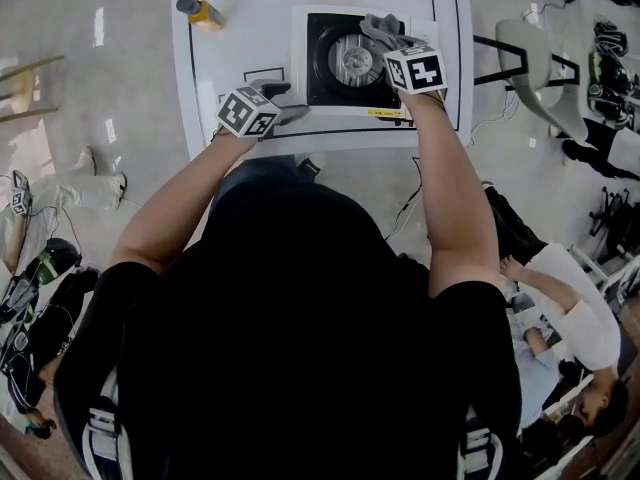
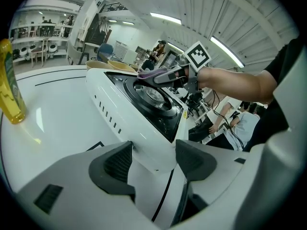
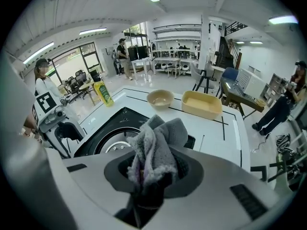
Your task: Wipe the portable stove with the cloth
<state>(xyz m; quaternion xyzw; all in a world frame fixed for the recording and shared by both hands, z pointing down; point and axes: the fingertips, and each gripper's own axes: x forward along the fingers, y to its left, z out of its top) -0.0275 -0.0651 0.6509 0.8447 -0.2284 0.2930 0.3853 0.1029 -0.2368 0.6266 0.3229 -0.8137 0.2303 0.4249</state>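
Note:
The portable stove (image 1: 345,60) is a white box with a black top and a round burner, and it sits in the middle of the white table (image 1: 230,48). My right gripper (image 1: 392,46) hangs over the stove's right side, shut on a bunched grey cloth (image 1: 381,28). In the right gripper view the cloth (image 3: 156,147) sticks up out of my right gripper (image 3: 153,170), above the burner (image 3: 115,140). My left gripper (image 1: 284,106) is at the stove's near left corner. In the left gripper view that white corner (image 2: 148,147) fills the gap of my left gripper (image 2: 153,161), with both pads against it.
A yellow bottle (image 1: 203,12) stands at the table's far left. A tan bowl (image 3: 160,98) and a yellow tub (image 3: 201,104) sit at the far edge. A grey chair (image 1: 530,68) and a seated person (image 1: 570,318) are to the right of the table.

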